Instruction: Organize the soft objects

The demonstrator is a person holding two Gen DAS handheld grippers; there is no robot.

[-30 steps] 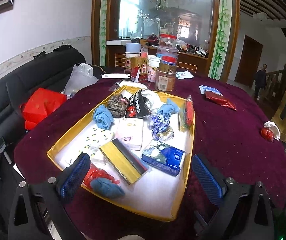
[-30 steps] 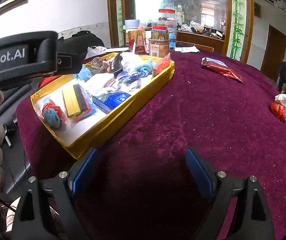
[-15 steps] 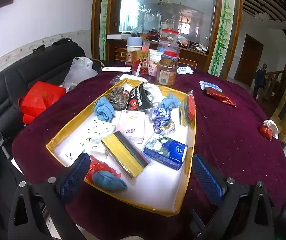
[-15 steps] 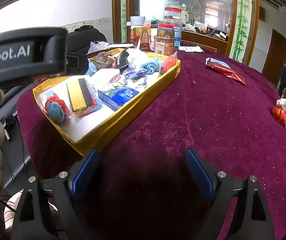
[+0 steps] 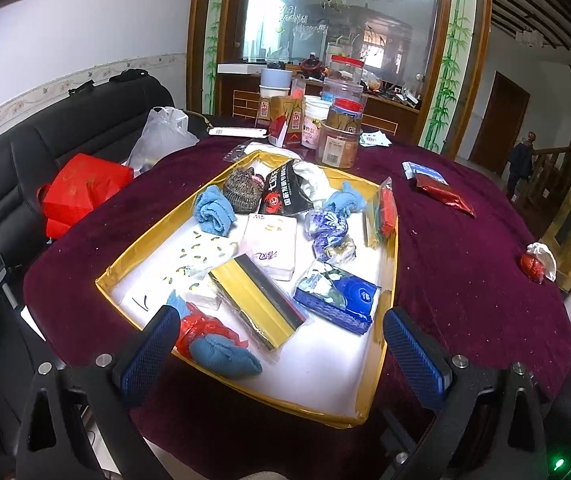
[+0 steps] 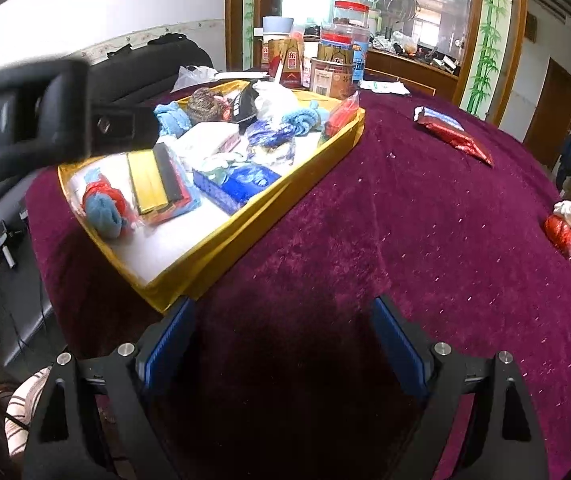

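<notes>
Both grippers' fingers [image 5: 147, 354] [image 6: 399, 350] spread apart, empty; shallow yellow cardboard tray [image 5: 391, 280] of soft packets lies ahead of left fingers.

**Tally from my feeds**

I count one tray [image 5: 390, 280] on one table [image 5: 465, 280]. In the tray I make out three blue cloth rolls [image 5: 214, 211], one knitted ball [image 5: 241, 190], one black packet [image 5: 283, 196], two tissue packs [image 5: 271, 246], one blue wipes pack [image 5: 337, 296] and one yellow-and-black pack [image 5: 257, 300]. Out on the cloth lie one red foil packet [image 5: 443, 196] and one red-and-white bundle [image 5: 537, 262]. On the sofa I see one red bag [image 5: 81, 190] and one clear bag [image 5: 161, 136]. The jars behind overlap too much to count.
</notes>
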